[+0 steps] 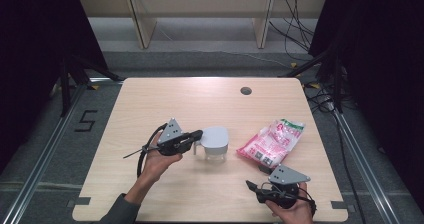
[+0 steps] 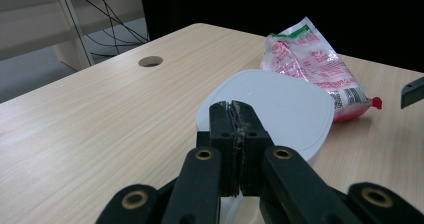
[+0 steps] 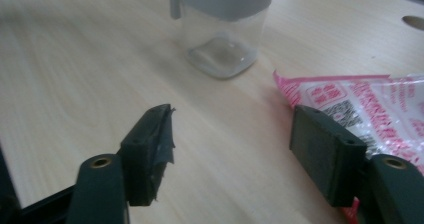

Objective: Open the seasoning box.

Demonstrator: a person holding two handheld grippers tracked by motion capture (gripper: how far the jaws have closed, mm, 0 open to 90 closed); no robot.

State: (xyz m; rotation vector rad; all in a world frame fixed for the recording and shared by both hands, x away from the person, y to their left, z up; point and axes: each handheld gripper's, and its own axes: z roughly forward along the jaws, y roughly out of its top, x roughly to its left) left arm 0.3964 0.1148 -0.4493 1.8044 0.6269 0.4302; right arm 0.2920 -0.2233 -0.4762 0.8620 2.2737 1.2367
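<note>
Centre of the high view: the left gripper has its jaws pressed together at the handle side of the grey-lidded clear jug. Lower right, the right gripper holds its jaws apart, empty, beside the pink bag

The high view looked down from above the table; both gripper views sat low and close, sharing the jar and packet.
</note>
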